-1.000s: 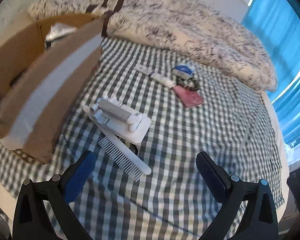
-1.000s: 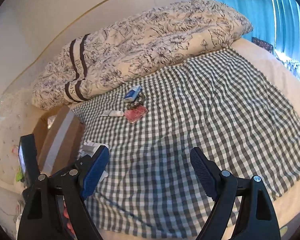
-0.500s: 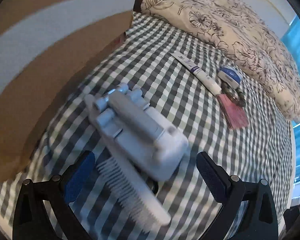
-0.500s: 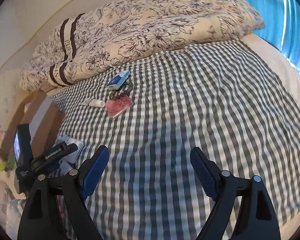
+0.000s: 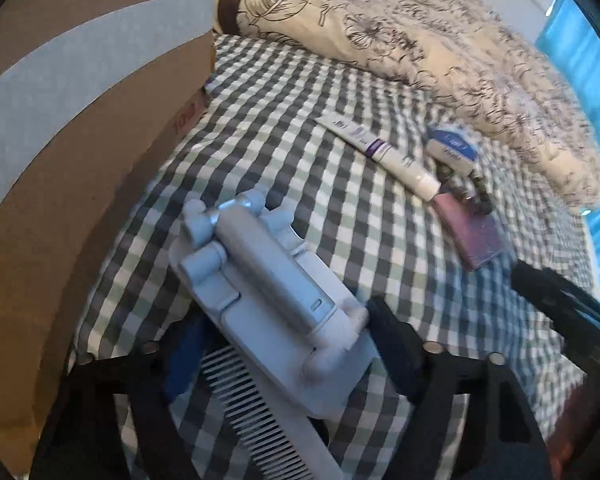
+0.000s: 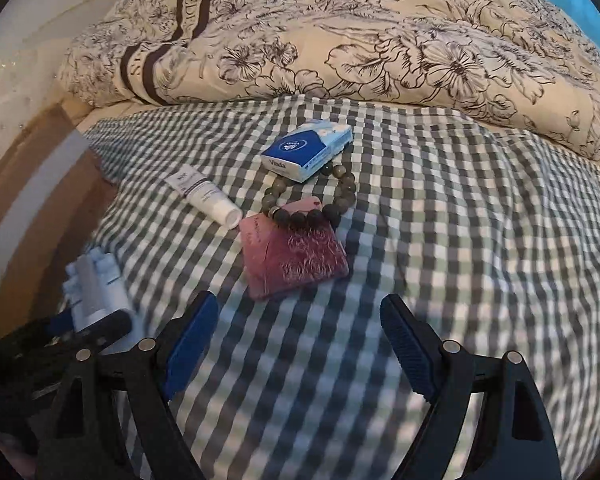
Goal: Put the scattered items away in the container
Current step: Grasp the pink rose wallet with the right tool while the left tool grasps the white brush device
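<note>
**Bed, box and scattered bits**

A checked sheet (image 6: 440, 216) covers the bed, with a floral duvet (image 6: 360, 32) bunched along its far side and a blue curtain (image 5: 580, 52) beyond. A cardboard box (image 5: 60, 152) with a grey tape stripe stands on the bed's left edge.

The left wrist view is filled by a white holder (image 5: 268, 304) with a grey cylinder clipped on, lying partly over a white comb (image 5: 268, 424). The left tongs (image 5: 284, 356) straddle the holder's near end; their fingers sit close to its sides, but blur hides whether they grip it. The right tongs' black frame intrudes at that view's right edge.

The right wrist view shows more clearly the farther cluster: a white tube (image 6: 206, 196), a blue tissue pack (image 6: 306, 152), a bead bracelet (image 6: 310, 200) resting partly on a pink wallet (image 6: 296, 258). The right tongs (image 6: 296, 344) hover wide open and empty, just short of the wallet. The holder appears only small at that view's left.
</note>
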Demonstrator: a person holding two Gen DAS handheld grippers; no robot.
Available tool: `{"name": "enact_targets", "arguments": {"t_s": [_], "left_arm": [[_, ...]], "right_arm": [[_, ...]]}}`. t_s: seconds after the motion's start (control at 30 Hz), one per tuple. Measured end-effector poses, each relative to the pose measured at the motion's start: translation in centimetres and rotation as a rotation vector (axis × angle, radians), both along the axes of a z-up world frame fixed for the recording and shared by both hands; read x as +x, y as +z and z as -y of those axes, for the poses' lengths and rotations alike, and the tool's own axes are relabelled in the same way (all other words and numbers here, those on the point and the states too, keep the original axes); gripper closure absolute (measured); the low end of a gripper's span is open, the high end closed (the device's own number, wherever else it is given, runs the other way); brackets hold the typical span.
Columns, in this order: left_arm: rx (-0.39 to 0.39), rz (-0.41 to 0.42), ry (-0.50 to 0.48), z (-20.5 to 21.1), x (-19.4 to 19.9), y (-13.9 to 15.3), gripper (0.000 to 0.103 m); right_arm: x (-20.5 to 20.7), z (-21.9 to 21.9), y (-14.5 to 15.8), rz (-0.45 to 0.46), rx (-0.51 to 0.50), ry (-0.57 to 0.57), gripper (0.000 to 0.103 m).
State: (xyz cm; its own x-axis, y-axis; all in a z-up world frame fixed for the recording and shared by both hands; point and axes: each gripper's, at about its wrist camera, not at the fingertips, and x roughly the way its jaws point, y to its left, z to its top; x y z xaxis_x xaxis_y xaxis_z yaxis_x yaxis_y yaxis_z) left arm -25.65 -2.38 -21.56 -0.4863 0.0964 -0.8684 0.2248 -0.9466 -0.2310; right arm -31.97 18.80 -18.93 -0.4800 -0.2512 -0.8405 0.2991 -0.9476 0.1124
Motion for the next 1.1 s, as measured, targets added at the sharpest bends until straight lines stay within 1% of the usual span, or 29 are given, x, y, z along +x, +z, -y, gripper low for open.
{"name": "enact_targets", "arguments": {"t_s": [0.07, 0.2, 0.3, 0.37, 0.4, 0.47, 0.5, 0.57, 0.7, 0.9, 1.0, 1.1], "left_arm": [[0.021, -0.013, -0.004, 0.3, 0.0, 0.2, 0.042], [0.059, -0.024, -0.014, 0.4, 0.1, 0.5, 0.049], [0.098, -0.025, -0.025, 0.3, 0.2, 0.8, 0.056], [0.107, -0.033, -0.034, -0.1, 0.4, 1.2, 0.065], [0.117, -0.036, -0.038, -0.2, 0.5, 1.4, 0.066], [0.125, -0.038, -0.051, -0.5, 0.6, 1.5, 0.067], [0.116, -0.037, -0.052, -0.7, 0.5, 1.5, 0.067], [0.099, -0.034, -0.054, -1.0, 0.5, 1.4, 0.067], [0.091, -0.032, -0.054, -1.1, 0.3, 1.3, 0.067], [0.069, -0.039, -0.059, -1.5, 0.2, 2.1, 0.067], [0.051, -0.012, -0.051, -1.7, -0.4, 1.4, 0.067], [0.038, -0.020, -0.035, -1.8, -0.5, 1.7, 0.066]], "right_arm": [[-1.0, 0.4, -0.9, 0.017, 0.010, -0.007, 0.020], [-2.4, 1.7, -2.2, 0.031, 0.052, -0.011, 0.020], [-2.7, 2.2, -2.7, 0.029, 0.066, -0.020, 0.017], [-2.5, 2.6, -2.8, 0.015, 0.092, -0.024, 0.020], [-2.2, 2.8, -2.8, 0.006, 0.107, -0.020, 0.030], [-1.8, 2.8, -2.5, -0.014, 0.117, -0.018, 0.032], [-1.7, 2.6, -2.5, -0.012, 0.114, -0.020, 0.032], [-1.6, 2.2, -2.5, -0.009, 0.097, -0.029, 0.032], [-1.0, 0.9, -2.1, 0.001, 0.043, -0.045, 0.033], [1.7, -1.2, -0.5, -0.020, -0.012, -0.074, 0.033], [3.1, -2.3, 0.1, -0.031, -0.026, -0.088, 0.033], [3.8, -2.8, 0.4, -0.032, -0.031, -0.101, 0.033]]}}
